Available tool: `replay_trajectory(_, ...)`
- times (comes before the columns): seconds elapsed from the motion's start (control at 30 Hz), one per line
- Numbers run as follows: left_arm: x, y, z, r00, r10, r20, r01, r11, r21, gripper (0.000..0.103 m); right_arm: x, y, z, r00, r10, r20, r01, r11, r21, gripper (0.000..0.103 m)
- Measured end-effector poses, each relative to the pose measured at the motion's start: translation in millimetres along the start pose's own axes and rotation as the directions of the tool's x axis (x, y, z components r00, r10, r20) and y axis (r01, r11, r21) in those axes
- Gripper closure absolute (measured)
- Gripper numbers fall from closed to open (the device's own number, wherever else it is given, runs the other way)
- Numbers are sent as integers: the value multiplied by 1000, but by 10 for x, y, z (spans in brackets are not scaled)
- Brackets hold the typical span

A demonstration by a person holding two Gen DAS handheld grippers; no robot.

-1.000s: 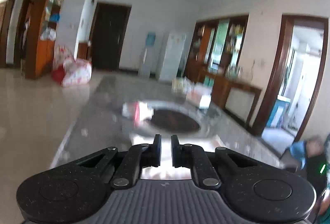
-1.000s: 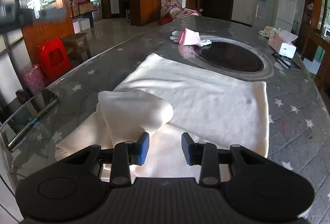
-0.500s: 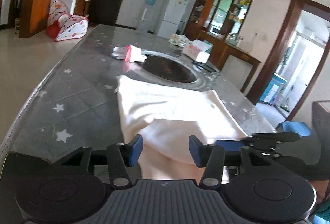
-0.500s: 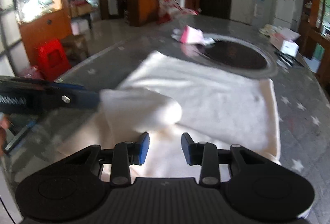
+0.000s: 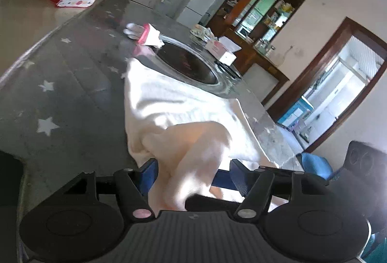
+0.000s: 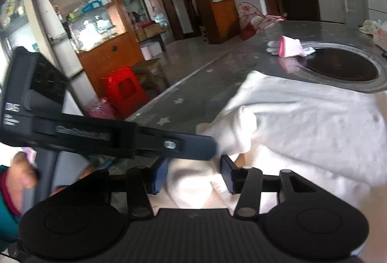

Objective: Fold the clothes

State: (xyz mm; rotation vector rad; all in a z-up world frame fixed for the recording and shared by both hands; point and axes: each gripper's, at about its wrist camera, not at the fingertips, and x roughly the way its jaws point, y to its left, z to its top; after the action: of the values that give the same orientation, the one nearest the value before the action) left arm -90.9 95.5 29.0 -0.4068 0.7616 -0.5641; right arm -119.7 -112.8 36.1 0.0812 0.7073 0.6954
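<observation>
A cream garment [image 5: 169,103] [image 6: 314,122] lies spread on the grey star-patterned table [image 5: 60,93] [image 6: 193,93]. At its near edge a fold is bunched up. My left gripper [image 5: 193,174] straddles this raised fold; its jaws are opening and the right pad stands clear of the cloth. My right gripper [image 6: 193,174] also has a lump of the cloth between its opening jaws, without clamping it. In the right wrist view the left gripper's finger [image 6: 188,145] reaches in from the left to the same bunch. Both grippers meet at the one fold.
A dark round inset [image 5: 188,64] [image 6: 343,67] sits in the table beyond the garment. A pink and white item [image 5: 147,35] [image 6: 290,47] lies at its rim, and a tissue box [image 5: 220,50] further back. A red stool [image 6: 125,91] stands on the floor left of the table.
The left gripper dropped from facing the room down to the garment, and its jaws went from shut to wide. It entered the right wrist view from the left. The right jaws widened around the fold.
</observation>
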Motion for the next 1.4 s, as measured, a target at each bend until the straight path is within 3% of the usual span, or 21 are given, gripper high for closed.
replay_trajectory(0.03,14,-6,3,1000,-2,0,2,1000,8,42,-6,2,2,1000,13,-1,-13,1000,-4,51)
replay_trajectory(0.1,43,-19,9,1000,-6,-1,6,1000,23,70,-11,7,-3,1000,28,-9,-28,999,-18,51)
replay_trajectory(0.13,39,-12,12,1000,2,6,-2,1000,26,72,-25,14,-7,999,29,-14,-30,999,-26,51)
replay_trajectory(0.2,8,11,12,999,21,25,-22,999,30,87,-76,28,-3,1000,12,-20,-12,999,-38,52)
replay_trajectory(0.27,-45,43,5,998,44,50,-45,999,30,90,-135,43,1,999,-25,-27,24,998,-53,52)
replay_trajectory(0.37,-175,105,6,993,61,97,-61,998,-1,92,-197,69,-16,993,-115,-39,110,987,-113,54)
replay_trajectory(0.43,-271,103,12,989,70,132,-70,998,-3,92,-173,123,-39,985,-162,-54,150,973,-177,61)
replay_trajectory(0.53,-399,90,25,982,77,175,-78,997,-3,92,-86,228,-74,983,-175,-63,154,955,-253,70)
replay_trajectory(0.67,-513,62,45,976,76,203,-79,997,7,92,103,308,-123,968,-240,-79,205,928,-311,92)
replay_trajectory(0.73,-542,71,51,976,72,205,-74,997,4,92,124,310,-142,969,-234,-79,201,932,-300,98)
replay_trajectory(0.9,-525,81,69,976,71,204,-73,997,3,92,51,360,-184,986,-153,-69,123,940,-319,98)
replay_trajectory(1.0,-528,81,62,977,67,205,-69,998,4,92,-35,238,-111,991,-124,-55,108,966,-236,96)
replay_trajectory(1.13,-506,69,69,978,61,200,-64,998,4,92,4,50,-43,985,-142,-102,129,983,-130,90)
replay_trajectory(1.27,-464,-39,69,981,38,189,-43,999,26,92,-6,44,-65,984,-129,-126,109,982,-152,89)
replay_trajectory(1.4,-307,-288,13,991,-30,127,15,993,113,87,-269,-101,17,974,-212,-80,205,975,-87,81)
